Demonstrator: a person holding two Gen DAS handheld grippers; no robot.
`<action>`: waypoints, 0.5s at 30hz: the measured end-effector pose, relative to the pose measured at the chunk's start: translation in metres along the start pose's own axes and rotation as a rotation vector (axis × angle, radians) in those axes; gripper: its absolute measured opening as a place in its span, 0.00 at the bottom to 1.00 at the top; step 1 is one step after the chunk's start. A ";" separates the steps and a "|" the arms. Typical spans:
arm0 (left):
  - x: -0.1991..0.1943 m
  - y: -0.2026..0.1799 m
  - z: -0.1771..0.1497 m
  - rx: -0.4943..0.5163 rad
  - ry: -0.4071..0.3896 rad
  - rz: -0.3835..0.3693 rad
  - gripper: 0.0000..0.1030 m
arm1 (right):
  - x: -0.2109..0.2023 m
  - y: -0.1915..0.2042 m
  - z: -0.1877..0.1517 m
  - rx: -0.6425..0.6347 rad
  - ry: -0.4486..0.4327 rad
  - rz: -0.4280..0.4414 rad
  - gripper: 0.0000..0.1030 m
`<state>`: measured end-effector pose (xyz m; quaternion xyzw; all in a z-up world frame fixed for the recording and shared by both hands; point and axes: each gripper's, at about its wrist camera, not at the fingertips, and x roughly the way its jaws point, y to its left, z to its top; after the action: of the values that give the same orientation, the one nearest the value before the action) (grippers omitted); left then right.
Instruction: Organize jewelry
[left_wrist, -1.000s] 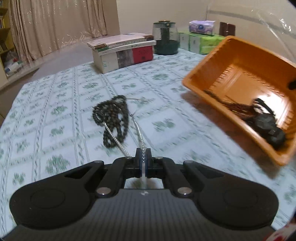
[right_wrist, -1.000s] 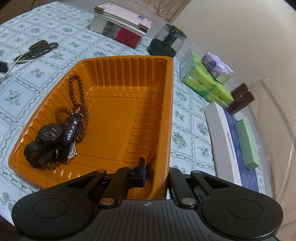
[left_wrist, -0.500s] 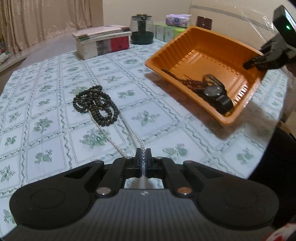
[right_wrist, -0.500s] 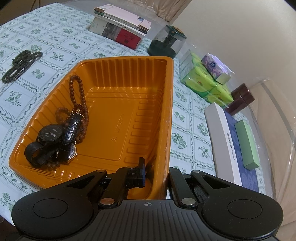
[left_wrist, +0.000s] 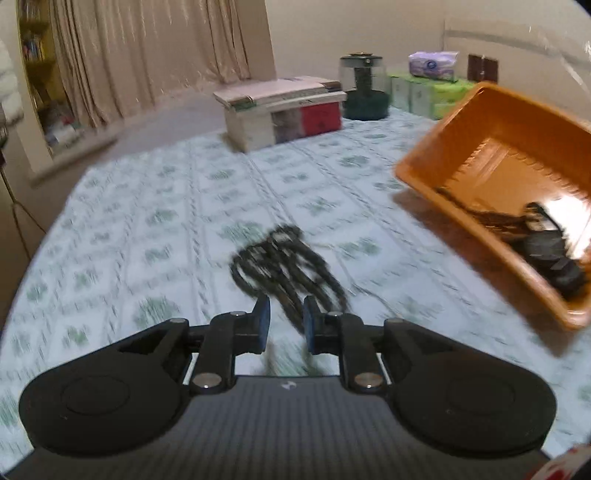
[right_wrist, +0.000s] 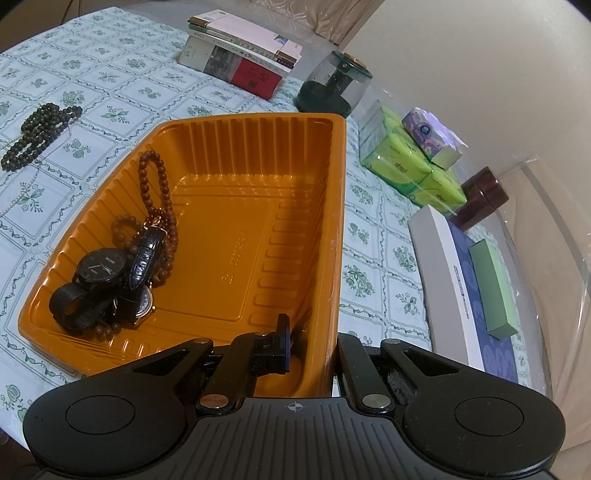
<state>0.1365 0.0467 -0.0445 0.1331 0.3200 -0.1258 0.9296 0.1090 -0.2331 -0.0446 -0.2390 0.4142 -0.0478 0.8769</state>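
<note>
Home, likely a living or dining room: table under a floral tablecloth (right_wrist: 122, 85), floor-length beige curtains (left_wrist: 147, 55), bookshelf (left_wrist: 37, 70) at the left (blurred), stacked books (right_wrist: 240, 62), tissue packs (right_wrist: 406, 166), a glass jar (right_wrist: 334, 90).

Your left wrist view is smeared by motion blur: the dark bead strand (left_wrist: 286, 266) just ahead of the jaws and the patterned tablecloth (left_wrist: 155, 221) streak, while the gripper body stays sharp. To the right of the jaws, a bright glare patch burns inside the orange tray (left_wrist: 491, 155), which throws a soft shadow on the cloth. Your right wrist view is crisp and evenly lit by warm indoor light. Both views bend strongly at the edges and darken in the corners.
</note>
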 end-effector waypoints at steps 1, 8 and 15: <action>0.009 -0.001 0.003 0.037 0.004 0.018 0.16 | 0.000 0.000 0.000 0.001 0.001 0.000 0.06; 0.056 -0.010 0.007 0.241 0.046 0.052 0.19 | 0.000 -0.001 0.001 0.003 0.003 0.000 0.06; 0.067 -0.004 0.010 0.260 0.091 0.029 0.07 | 0.001 0.000 0.001 0.006 0.006 0.002 0.06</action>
<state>0.1920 0.0296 -0.0795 0.2628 0.3410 -0.1468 0.8906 0.1107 -0.2331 -0.0442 -0.2361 0.4170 -0.0490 0.8763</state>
